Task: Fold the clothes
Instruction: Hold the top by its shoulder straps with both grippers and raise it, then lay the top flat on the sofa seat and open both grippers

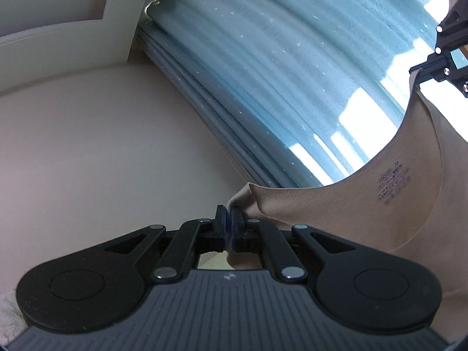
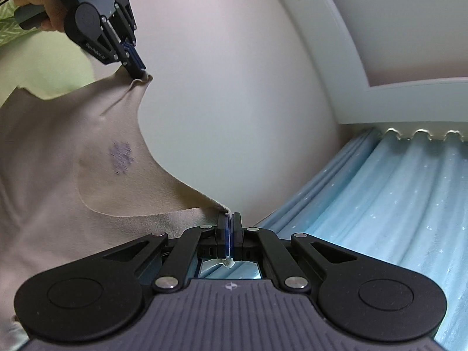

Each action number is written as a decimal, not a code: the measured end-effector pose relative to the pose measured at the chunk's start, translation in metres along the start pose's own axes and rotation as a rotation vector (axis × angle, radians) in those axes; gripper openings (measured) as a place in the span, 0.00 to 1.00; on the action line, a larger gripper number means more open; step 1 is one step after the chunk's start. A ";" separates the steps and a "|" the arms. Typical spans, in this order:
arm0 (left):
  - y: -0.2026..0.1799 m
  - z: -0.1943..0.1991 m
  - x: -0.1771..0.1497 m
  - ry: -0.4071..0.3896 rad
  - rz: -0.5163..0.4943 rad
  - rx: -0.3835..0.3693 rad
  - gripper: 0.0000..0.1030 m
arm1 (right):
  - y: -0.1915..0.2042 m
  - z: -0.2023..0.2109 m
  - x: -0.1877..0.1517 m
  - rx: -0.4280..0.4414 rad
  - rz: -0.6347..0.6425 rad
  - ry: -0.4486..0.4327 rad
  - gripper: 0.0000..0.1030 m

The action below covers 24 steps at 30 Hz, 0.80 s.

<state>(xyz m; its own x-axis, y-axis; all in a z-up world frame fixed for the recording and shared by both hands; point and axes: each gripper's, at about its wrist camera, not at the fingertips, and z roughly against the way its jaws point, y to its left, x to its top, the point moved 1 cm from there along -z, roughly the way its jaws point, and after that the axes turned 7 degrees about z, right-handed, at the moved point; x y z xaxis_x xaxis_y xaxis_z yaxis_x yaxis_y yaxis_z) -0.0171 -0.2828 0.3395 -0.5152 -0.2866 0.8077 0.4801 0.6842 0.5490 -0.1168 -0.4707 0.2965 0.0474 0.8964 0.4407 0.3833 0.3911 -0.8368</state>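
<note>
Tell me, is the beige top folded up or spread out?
Spread out. The beige top hangs stretched between the left gripper and the right gripper, each shut on a shoulder corner, neckline curving between them.

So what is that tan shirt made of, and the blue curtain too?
The tan shirt looks like thin, soft, stretchy knit, perhaps a brushed synthetic: matte, with raw-cut edges and a size print stamped straight on the cloth. It sags in smooth curves between the left gripper and right gripper. The blue curtain seems a light woven fabric with tiny pale stars; daylight glows through it.
</note>
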 end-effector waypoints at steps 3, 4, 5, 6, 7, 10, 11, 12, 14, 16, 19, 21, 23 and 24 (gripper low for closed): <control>-0.018 -0.051 -0.017 0.048 -0.026 -0.014 0.01 | -0.007 -0.022 -0.017 0.021 -0.005 0.014 0.00; -0.027 -0.071 -0.027 0.073 -0.023 -0.027 0.01 | -0.002 -0.036 -0.026 0.037 -0.007 0.025 0.00; -0.038 -0.093 -0.039 0.100 -0.020 -0.040 0.01 | 0.005 -0.053 -0.038 0.058 -0.009 0.037 0.00; -0.050 -0.117 -0.055 0.129 -0.021 -0.049 0.01 | 0.018 -0.068 -0.052 0.080 -0.018 0.063 0.00; -0.064 -0.141 -0.071 0.156 -0.019 -0.060 0.01 | 0.032 -0.083 -0.067 0.103 -0.031 0.094 0.00; -0.104 -0.219 -0.131 0.245 0.002 -0.092 0.01 | 0.074 -0.127 -0.113 0.171 -0.068 0.188 0.00; -0.117 -0.245 -0.153 0.274 0.009 -0.102 0.01 | 0.088 -0.142 -0.128 0.194 -0.081 0.219 0.00; -0.132 -0.269 -0.176 0.308 0.017 -0.109 0.01 | 0.102 -0.157 -0.143 0.216 -0.093 0.251 0.00; -0.163 -0.314 -0.222 0.379 0.032 -0.120 0.01 | 0.130 -0.186 -0.173 0.261 -0.118 0.313 0.00; -0.196 -0.354 -0.267 0.460 0.052 -0.142 0.02 | 0.158 -0.215 -0.203 0.307 -0.144 0.376 0.00; -0.237 -0.384 -0.319 0.583 0.107 -0.215 0.10 | 0.200 -0.259 -0.248 0.374 -0.181 0.470 0.05; -0.248 -0.379 -0.340 0.603 0.133 -0.211 0.11 | 0.228 -0.288 -0.279 0.419 -0.206 0.533 0.06; -0.248 -0.370 -0.349 0.623 0.150 -0.214 0.17 | 0.247 -0.303 -0.302 0.455 -0.231 0.582 0.15; -0.248 -0.365 -0.353 0.632 0.158 -0.216 0.28 | 0.248 -0.294 -0.306 0.465 -0.258 0.604 0.23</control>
<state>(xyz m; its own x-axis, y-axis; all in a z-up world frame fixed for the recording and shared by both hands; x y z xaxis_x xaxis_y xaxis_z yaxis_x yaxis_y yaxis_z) 0.3050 -0.5960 -0.0034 0.0546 -0.5760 0.8156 0.6803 0.6194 0.3918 0.2348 -0.7090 0.0499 0.5517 0.5504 0.6267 0.0333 0.7363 -0.6759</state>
